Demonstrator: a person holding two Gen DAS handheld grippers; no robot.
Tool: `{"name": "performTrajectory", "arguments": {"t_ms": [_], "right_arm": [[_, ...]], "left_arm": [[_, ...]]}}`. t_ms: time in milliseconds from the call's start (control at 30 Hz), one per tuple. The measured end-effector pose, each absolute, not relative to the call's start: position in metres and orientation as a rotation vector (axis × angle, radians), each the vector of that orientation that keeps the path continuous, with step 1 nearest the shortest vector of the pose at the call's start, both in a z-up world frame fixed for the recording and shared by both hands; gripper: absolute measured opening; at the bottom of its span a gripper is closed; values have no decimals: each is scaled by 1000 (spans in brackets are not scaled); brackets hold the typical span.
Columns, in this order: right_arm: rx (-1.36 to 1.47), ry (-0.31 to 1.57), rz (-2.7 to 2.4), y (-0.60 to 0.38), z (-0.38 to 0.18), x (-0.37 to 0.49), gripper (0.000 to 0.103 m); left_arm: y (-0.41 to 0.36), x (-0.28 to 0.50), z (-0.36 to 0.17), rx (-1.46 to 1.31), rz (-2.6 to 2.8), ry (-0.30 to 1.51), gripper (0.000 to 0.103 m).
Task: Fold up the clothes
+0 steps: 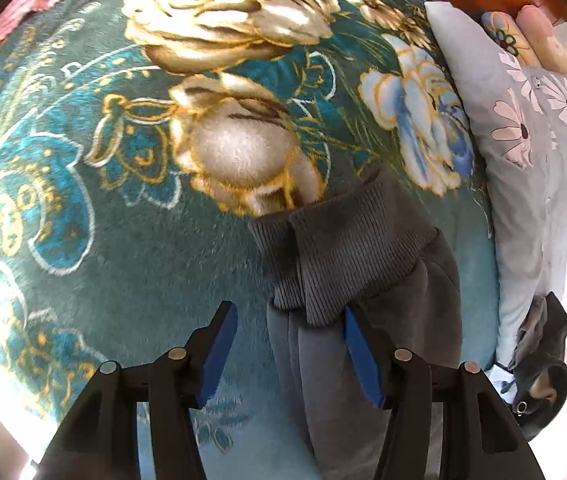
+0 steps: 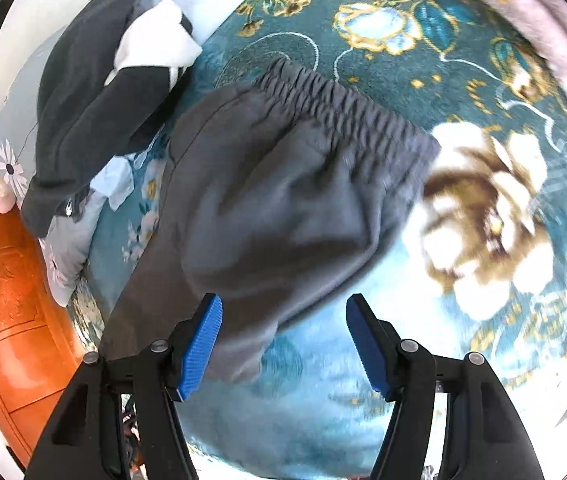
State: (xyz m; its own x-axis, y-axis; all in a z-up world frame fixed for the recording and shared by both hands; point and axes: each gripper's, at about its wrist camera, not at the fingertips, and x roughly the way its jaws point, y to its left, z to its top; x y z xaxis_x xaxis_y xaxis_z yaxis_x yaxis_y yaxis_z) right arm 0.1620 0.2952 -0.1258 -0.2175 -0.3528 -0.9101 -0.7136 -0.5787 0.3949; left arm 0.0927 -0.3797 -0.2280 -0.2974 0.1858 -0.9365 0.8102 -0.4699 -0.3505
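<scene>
**A:** Starting on the left: our left gripper [image 1: 289, 354] has its jaws spread wide with nothing between the blue pads. It hovers over the ribbed ankle cuffs [image 1: 335, 248] of the grey fleece jogger trousers [image 2: 275, 208], which lie on the plush teal bed blanket with the gold and cream flowers [image 1: 131, 208]. Both cuffs sit stacked one over the other, so we'd guess the legs are already doubled lengthwise.

**B:** Yep, and on the right our right gripper [image 2: 283, 340] is the same story: jaws apart, gripping nothing. It's above the seat end, with the gathered elastic waistband [image 2: 335, 100] at the far edge. One gripper per end looks like the setup for bringing the cuffs up to the waistband.

**A:** The fabric looks soft and thick, with a loose bulge below the waistband, so we reckon it'll want smoothing.

**B:** Off to the side there's the pale grey pillow with daisy print [image 1: 523, 152], with a dark black-and-white garment [image 2: 95, 112] heaped on it, probably waiting its turn. The orange wooden bed frame [image 2: 7, 280] is behind that.
</scene>
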Motion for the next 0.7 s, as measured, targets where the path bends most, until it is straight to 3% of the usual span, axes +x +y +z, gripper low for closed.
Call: {"name": "performTrajectory", "arguments": {"t_ms": [100,167,200,267,367,533,700], "right_arm": [[-1766,1251,1836,286,-115,178,66],[-1779,1244,1813,276,-110,183,66],[-1784,1241,1805,271,-108,184,66],[-1794,1236,1798,261,-103,183,66],[-1822,1197,1838,243,-90,172,66],[-1867,1130,1916,217,-72,154,66],[-1872,1139,1950,204,-64,149,66]], "left_arm": [[-382,90,-234,1505,-1858,1267,57],[-383,88,-236,1500,-1883,1311,41],[-383,87,-237,1501,-1889,1323,40],[-382,92,-234,1502,-1894,1344,29],[-382,95,-231,1497,-1902,1368,20],[-372,99,-194,1476,-2053,1301,13],[-335,91,-139,1497,-2309,1028,12]]}}
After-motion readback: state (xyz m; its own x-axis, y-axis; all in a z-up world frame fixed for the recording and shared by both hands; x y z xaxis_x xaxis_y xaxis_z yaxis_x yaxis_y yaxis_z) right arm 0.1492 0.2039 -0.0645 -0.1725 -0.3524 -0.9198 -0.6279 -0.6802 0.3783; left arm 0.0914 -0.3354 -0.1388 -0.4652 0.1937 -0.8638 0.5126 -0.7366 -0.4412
